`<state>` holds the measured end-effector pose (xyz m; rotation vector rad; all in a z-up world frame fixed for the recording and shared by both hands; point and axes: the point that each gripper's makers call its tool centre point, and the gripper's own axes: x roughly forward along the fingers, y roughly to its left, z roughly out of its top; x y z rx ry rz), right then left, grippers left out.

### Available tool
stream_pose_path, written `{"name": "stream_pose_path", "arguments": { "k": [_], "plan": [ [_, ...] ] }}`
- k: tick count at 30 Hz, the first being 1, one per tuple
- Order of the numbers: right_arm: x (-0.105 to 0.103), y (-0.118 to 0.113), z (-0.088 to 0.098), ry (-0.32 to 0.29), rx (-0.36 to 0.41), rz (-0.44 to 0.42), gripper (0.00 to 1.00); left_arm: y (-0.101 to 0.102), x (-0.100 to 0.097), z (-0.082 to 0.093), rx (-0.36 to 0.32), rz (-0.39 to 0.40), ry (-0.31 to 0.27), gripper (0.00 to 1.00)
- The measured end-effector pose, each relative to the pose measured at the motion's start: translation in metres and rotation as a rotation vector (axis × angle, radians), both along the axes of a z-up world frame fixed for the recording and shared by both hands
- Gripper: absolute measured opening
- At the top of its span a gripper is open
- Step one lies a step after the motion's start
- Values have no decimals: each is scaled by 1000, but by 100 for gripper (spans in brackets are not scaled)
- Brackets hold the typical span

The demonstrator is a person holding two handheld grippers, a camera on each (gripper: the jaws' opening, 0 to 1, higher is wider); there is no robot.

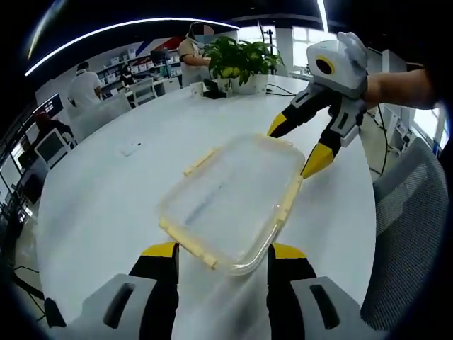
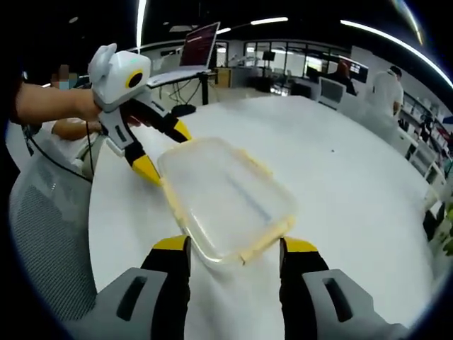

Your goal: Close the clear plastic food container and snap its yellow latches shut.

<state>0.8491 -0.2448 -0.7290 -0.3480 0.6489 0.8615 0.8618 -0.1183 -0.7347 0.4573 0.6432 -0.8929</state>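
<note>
Left gripper (image 1: 221, 253): fingers spread, straddling clear rectangular plastic container (image 1: 230, 202), yellow latches (image 1: 289, 200) unsnapped. Right gripper (image 1: 297, 149): likewise spread. Risk: container skids across white counter (image 1: 113, 191).

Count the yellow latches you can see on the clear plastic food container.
4: in the left gripper view, one latch on each side: near, right, far-left and far by the other tongs.
</note>
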Motion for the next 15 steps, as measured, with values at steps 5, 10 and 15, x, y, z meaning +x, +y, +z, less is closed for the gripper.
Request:
{"name": "stream_pose_path", "arguments": {
  "k": [5, 10, 15],
  "plan": [
    [9, 0, 0, 2, -7, 1, 47, 0, 8, 0, 1, 8, 3, 44],
    [14, 0, 0, 6, -12, 0, 47, 0, 13, 0, 5, 4, 6, 44],
    [16, 0, -1, 10, -15, -1, 47, 0, 15, -1, 8, 0, 13, 44]
  ]
}}
